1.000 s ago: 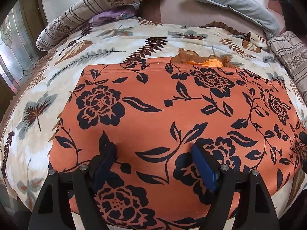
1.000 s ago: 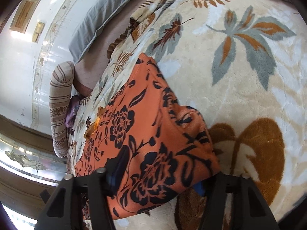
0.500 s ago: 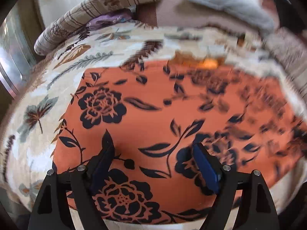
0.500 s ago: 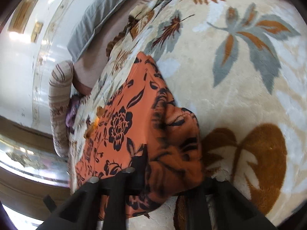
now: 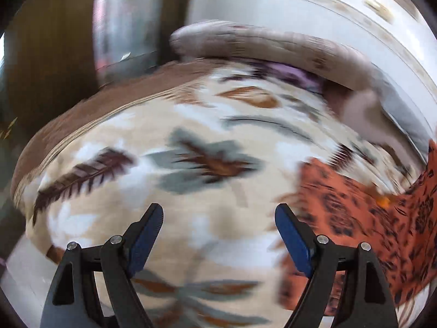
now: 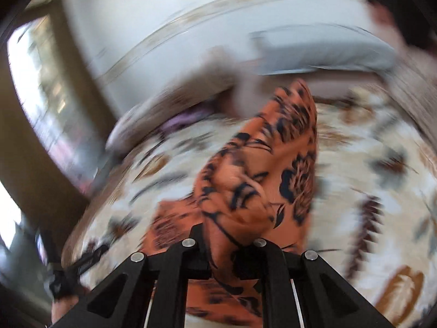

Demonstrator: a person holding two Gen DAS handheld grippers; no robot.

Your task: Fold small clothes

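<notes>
Already the right gripper (image 6: pixel 222 248) pinches the orange black-flowered cloth (image 6: pixel 262 169), lifting a bunch above the pale leaf-patterned blanket (image 5: pixel 191 142), while the left gripper (image 5: pixel 218 218) hangs parted and empty; through blur, folding seems barely begun.

Leaf-print blanket (image 5: pixel 207 164), striped bolster (image 5: pixel 273 43), grey pillow (image 6: pixel 322 52)

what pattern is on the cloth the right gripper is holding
Orange garment with a dark navy-black flower and leaf print, clearest in the right wrist view.
</notes>
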